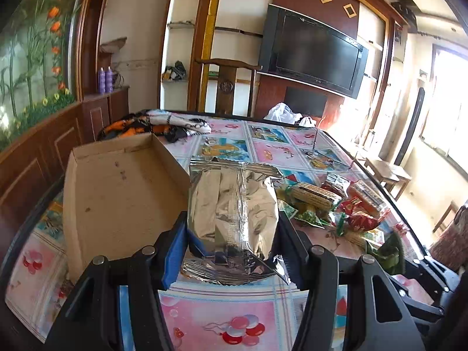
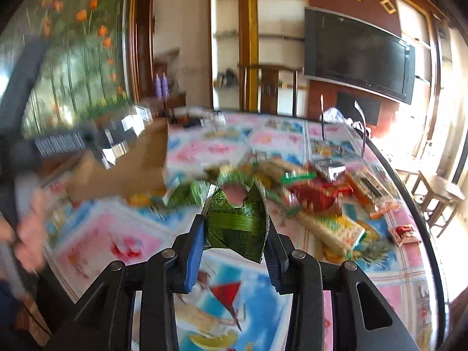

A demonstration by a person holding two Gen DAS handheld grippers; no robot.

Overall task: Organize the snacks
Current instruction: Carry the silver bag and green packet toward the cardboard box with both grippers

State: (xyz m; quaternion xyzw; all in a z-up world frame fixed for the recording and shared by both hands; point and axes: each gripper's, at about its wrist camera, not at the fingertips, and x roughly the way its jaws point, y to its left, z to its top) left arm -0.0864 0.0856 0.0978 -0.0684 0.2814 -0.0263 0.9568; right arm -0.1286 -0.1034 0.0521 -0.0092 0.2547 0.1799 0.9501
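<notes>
My left gripper (image 1: 232, 234) is shut on a silver foil snack bag (image 1: 234, 210) and holds it upright above the table, just right of the open cardboard box (image 1: 117, 199). My right gripper (image 2: 235, 231) is shut on a green snack packet (image 2: 237, 225), lifted over the table. A pile of snacks (image 1: 336, 204) lies to the right of the foil bag; in the blurred right wrist view the pile (image 2: 316, 196) is beyond the green packet. The left gripper with its foil bag (image 2: 117, 140) shows at the left over the box (image 2: 131, 169).
The table has a colourful patterned cloth (image 1: 234, 316). A crumpled cloth (image 1: 163, 125) lies at the far left end, white plastic bags (image 1: 283, 112) at the far end. A wooden chair (image 1: 231, 84) stands behind the table, stools (image 2: 438, 193) to the right.
</notes>
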